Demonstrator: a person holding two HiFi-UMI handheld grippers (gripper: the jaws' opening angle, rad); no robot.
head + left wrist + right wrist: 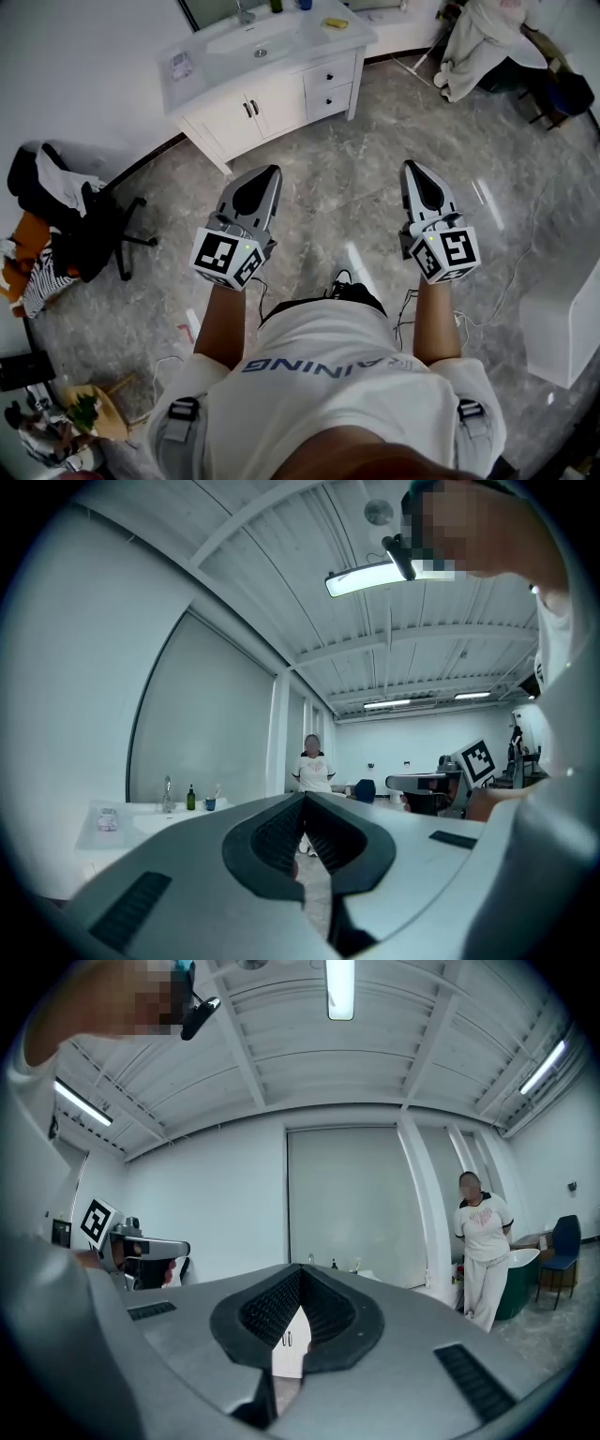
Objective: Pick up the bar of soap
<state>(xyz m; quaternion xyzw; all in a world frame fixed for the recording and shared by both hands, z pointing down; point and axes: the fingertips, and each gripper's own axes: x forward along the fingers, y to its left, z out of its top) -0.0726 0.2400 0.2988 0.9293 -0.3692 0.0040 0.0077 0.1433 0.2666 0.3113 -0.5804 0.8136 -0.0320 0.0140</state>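
Note:
The bar of soap is a small yellow block lying on the right end of the white vanity top, beside the sink basin. Both grippers are held level over the floor, well short of the vanity, and point toward it. My left gripper has its jaws together with nothing between them; in the left gripper view the tips meet. My right gripper is shut and empty too, its tips closed in front of the vanity's doors. No soap shows in either gripper view.
A black office chair draped with clothes stands at the left. A seat with white cloth is at the top right, a white block at the right. Cables lie on the grey floor. A person in white stands near the vanity.

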